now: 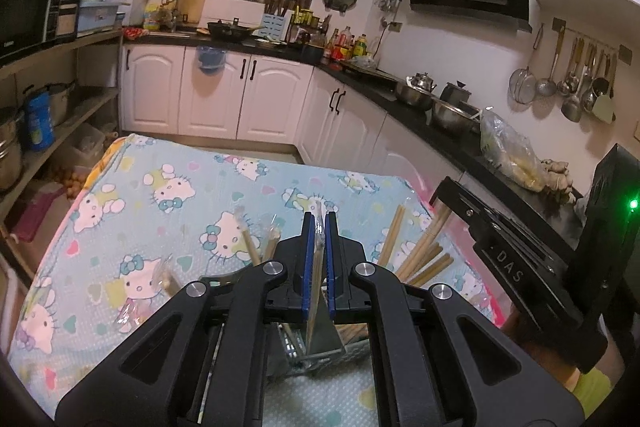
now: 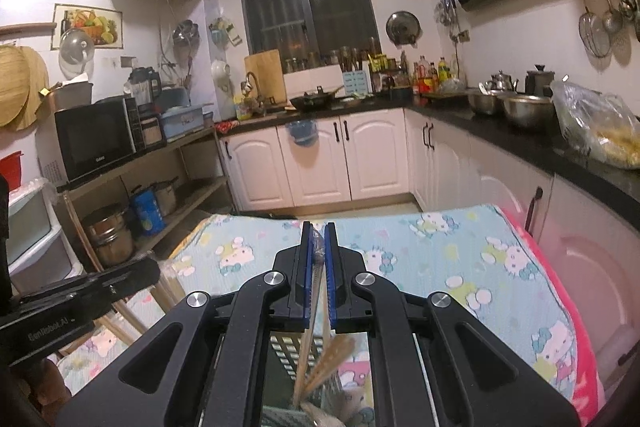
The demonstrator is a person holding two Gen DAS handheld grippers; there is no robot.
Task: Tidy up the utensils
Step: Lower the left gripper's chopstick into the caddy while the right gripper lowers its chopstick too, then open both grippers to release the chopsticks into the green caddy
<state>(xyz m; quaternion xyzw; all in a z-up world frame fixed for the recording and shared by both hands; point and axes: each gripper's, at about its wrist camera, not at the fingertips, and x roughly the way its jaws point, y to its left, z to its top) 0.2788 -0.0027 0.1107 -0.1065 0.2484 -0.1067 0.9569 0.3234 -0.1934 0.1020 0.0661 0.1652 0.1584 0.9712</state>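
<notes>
Two claws [image 1: 319, 223] [image 2: 319, 233], one wrapped chopstick [image 1: 317, 267] [image 2: 316, 279] each

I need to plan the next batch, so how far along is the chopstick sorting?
Done: several chopsticks already stand in the metal holder. In hand: the left gripper and the right gripper are each shut on a plastic-wrapped stick above the holder. Left: wrapped sticks remain beside the left gripper; whether they are sorted is unclear.
</notes>
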